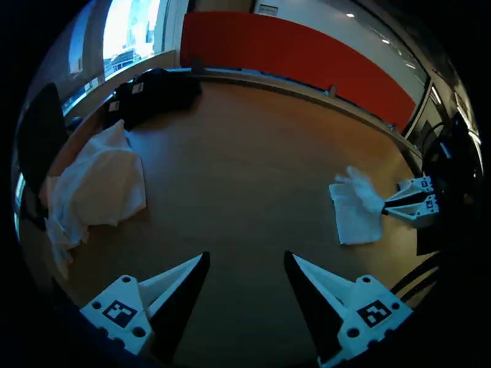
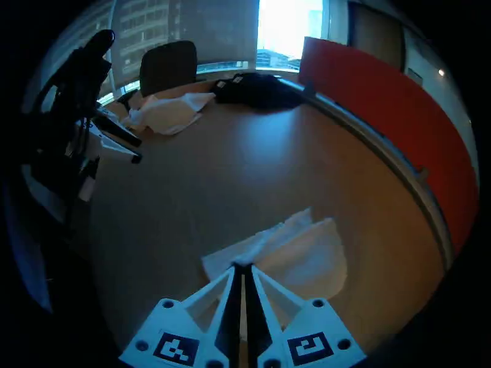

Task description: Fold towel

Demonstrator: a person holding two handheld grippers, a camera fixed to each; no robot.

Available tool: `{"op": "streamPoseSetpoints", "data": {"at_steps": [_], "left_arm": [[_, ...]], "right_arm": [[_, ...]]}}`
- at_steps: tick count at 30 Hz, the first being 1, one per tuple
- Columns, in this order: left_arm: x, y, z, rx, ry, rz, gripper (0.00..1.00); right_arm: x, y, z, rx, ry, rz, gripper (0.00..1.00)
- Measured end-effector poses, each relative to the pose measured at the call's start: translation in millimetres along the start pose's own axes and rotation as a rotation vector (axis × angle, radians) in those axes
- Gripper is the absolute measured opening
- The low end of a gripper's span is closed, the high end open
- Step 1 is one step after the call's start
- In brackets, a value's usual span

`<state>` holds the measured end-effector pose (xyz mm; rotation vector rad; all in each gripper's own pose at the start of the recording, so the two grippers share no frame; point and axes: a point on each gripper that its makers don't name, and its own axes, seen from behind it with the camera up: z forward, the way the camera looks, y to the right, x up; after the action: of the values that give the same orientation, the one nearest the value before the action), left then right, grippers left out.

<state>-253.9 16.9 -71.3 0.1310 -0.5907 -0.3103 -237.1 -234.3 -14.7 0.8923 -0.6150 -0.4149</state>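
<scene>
A small white towel [image 2: 301, 251] lies partly folded on the wooden table [image 2: 233, 178], one corner bunched up. My right gripper [image 2: 242, 270] is shut on the towel's near edge, with cloth pinched between the two fingers. In the left gripper view the same towel [image 1: 356, 214] lies at the right, and the right gripper [image 1: 385, 207] grips it from the table's edge. My left gripper [image 1: 245, 257] hovers open over bare table with nothing between its fingers. In the right gripper view it appears far off at the left as the left gripper [image 2: 139, 151], well apart from the towel.
A pile of crumpled white towels [image 1: 98, 184] lies at the table's far left end. A black bag [image 1: 153, 92] rests near the window, and a black chair [image 2: 169, 64] stands behind the table. A red partition [image 1: 294, 55] runs along the far edge. A person's dark sleeve [image 2: 61, 110] holds the left gripper.
</scene>
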Motion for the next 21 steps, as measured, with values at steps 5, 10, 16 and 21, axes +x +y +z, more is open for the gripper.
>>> {"op": "streamPoseSetpoints", "data": {"at_steps": [5, 10, 16, 21], "left_arm": [[-2.7, -4.3, -1.7, 0.009, 0.0, -0.011, 0.89], [-3.8, -6.0, -1.2, 0.01, -0.002, -0.018, 0.89], [-1.9, -5.0, 0.4, 0.009, -0.002, -0.012, 0.89], [0.2, -4.2, 0.8, 0.009, 0.0, -0.009, 0.89]], "right_arm": [[-8.3, -6.2, 9.4, 0.023, -0.028, 0.008, 0.05], [-9.2, -6.7, 8.2, 0.029, -0.031, 0.014, 0.05], [-10.2, -7.2, 5.5, 0.029, -0.03, 0.02, 0.17], [-15.3, -7.7, 1.5, 0.027, -0.026, 0.04, 0.6]]}}
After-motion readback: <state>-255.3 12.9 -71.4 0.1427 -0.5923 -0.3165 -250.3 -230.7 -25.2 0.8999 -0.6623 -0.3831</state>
